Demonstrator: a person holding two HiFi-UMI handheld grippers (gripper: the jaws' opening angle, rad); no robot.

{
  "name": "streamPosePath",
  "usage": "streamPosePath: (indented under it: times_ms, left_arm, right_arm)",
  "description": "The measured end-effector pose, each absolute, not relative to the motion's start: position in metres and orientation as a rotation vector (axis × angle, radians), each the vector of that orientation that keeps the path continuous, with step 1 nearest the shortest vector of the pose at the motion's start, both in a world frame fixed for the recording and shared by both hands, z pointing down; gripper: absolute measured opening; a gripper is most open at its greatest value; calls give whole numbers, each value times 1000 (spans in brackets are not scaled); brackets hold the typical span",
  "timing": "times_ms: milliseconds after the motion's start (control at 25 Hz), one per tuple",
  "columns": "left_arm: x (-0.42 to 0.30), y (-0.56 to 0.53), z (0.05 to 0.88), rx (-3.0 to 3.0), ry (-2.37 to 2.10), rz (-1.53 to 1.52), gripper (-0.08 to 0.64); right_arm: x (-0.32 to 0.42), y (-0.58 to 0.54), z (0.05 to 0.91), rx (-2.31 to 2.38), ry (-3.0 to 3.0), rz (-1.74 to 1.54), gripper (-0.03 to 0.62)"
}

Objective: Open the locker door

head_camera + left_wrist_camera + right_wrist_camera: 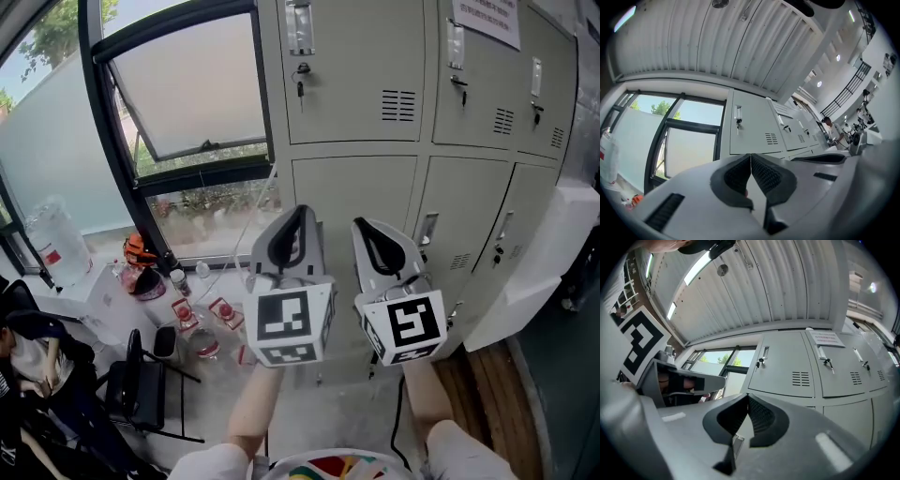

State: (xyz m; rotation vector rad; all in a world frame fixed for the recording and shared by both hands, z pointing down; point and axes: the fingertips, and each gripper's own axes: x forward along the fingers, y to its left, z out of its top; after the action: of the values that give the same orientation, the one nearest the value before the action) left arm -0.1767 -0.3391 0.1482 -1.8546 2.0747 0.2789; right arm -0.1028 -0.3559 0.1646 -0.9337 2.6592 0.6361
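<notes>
A bank of grey lockers (403,141) fills the right half of the head view, all doors closed. The upper left door (356,66) has a key (302,82) hanging in its lock. My left gripper (300,217) and right gripper (364,230) are side by side in front of the lower row, pointing up at the lockers, apart from them. Both are shut with nothing between the pads. The left gripper view has its shut jaws (751,158) below that keyed door (754,133). The right gripper view puts its shut jaws (747,400) under the same door (787,371) and key (761,363).
A black-framed window (187,103) stands open left of the lockers. Bottles (202,314), a black chair (141,384) and a seated person (33,366) are on the lower left. A white slanted panel (539,267) juts out at the right. A paper notice (487,19) hangs on an upper door.
</notes>
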Motion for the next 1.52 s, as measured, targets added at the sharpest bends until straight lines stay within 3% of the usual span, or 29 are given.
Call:
streamPosePath:
  times_ms: [600,800,880,1040,1240,1520]
  left_arm:
    - [-219,-340,75,-1772,2055,320,18]
    - [-226,-339,47,-1737,2022,337,25]
    - [-225,-338,39,-1734,1999,327,79]
    - [-226,-339,29,-1720,1980,300,84]
    - [-230,-347,29,-1739,1985,267,84]
    - [-243,-348,30,-1745,1997,322,83]
  right_arm:
    - [-156,-365,43,-709,2596,726,5]
    - [-182,-368,-7,-611,2592,853,161]
    - [-188,-371,-29,-588,2579,864,188]
    - [-203,-385,-69,-541,2597,768,247]
    - [-228,-411,-86,-616,2654,775,284]
    - [-243,-443,-89,-674,2725,670,285]
